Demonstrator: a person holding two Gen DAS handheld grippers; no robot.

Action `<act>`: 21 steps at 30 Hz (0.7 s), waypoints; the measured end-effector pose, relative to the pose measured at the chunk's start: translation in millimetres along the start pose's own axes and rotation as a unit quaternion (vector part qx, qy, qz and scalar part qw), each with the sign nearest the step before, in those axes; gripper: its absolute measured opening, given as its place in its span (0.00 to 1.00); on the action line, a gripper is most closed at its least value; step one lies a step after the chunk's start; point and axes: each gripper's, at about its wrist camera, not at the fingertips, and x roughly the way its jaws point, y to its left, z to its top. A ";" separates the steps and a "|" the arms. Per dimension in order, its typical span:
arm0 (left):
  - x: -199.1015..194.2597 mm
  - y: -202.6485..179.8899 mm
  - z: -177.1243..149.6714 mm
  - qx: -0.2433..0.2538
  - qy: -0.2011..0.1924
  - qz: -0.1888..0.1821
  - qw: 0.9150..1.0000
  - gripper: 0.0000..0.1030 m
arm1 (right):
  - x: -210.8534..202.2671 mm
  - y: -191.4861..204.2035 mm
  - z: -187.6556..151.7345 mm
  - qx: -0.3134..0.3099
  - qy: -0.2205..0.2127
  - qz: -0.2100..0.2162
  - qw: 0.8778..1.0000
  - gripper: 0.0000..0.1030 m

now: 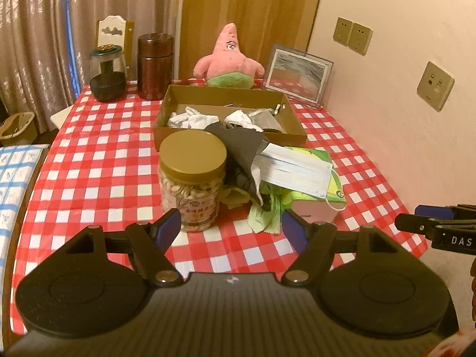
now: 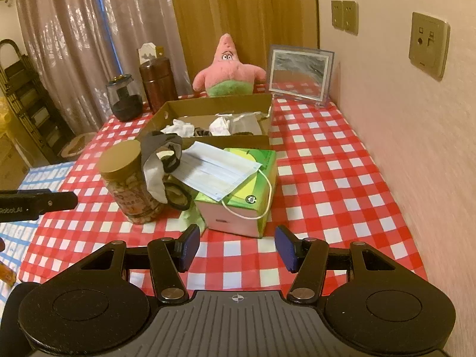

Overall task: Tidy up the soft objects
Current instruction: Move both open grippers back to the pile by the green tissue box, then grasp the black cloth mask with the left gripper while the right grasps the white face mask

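A white face mask is lying on top of a green tissue box near the middle of the counter, which is wearing a red and white checked cloth, and one ear loop is hanging down the box's near side. A dark grey cloth is draping over the mask's left end and against a plastic jar with a tan lid, which is standing just left of the box and showing pale snack pieces inside. A crumpled light green cloth is sitting at the foot of the box. Behind the pile, an open cardboard box is holding several white soft pieces and a pale mesh pouch. Farther back, a pink star plush toy is sitting upright beside a framed picture, with a brown canister and a glass jar to the left. The left hand-held gripper is hovering low in front of the jar and green cloth, jaws standing wide apart and gripping nothing. The right hand-held gripper is pointing down at the tissue box, jaws partly spread and likewise empty.
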 end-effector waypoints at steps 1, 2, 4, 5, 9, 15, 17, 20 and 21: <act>2.6 -1.9 1.9 0.004 0.000 0.000 1.000 0.72 | 1.0 -0.7 0.5 0.000 0.000 0.000 1.000 0.55; 5.3 -3.8 3.6 0.008 -0.001 -0.001 1.000 0.72 | 2.2 -1.5 0.9 0.000 0.000 -0.001 1.000 0.55; 11.1 -8.0 7.8 0.016 -0.004 -0.001 1.000 0.72 | 5.0 -3.6 1.9 -0.001 0.001 -0.001 1.000 0.55; 14.1 -9.6 9.7 0.020 -0.005 -0.002 1.000 0.72 | 6.1 -3.9 2.5 -0.002 0.001 -0.002 1.000 0.55; 29.5 -16.4 17.6 0.042 -0.011 -0.001 0.999 0.72 | 12.2 -6.6 6.2 -0.009 0.002 -0.003 1.000 0.55; 52.4 -24.5 30.5 0.083 -0.020 -0.007 0.996 0.72 | 26.2 -8.9 15.4 -0.032 0.002 0.004 0.999 0.55; 61.8 -25.7 36.5 0.095 -0.024 -0.007 0.995 0.72 | 33.2 -10.2 18.7 -0.039 0.004 0.005 0.999 0.55; 77.9 -26.6 44.3 0.110 -0.022 -0.007 0.994 0.72 | 44.9 -12.7 23.5 -0.046 0.007 0.006 0.999 0.55; 83.5 -26.7 46.7 0.116 -0.022 -0.009 0.993 0.71 | 49.0 -13.5 24.8 -0.047 0.009 0.007 0.999 0.55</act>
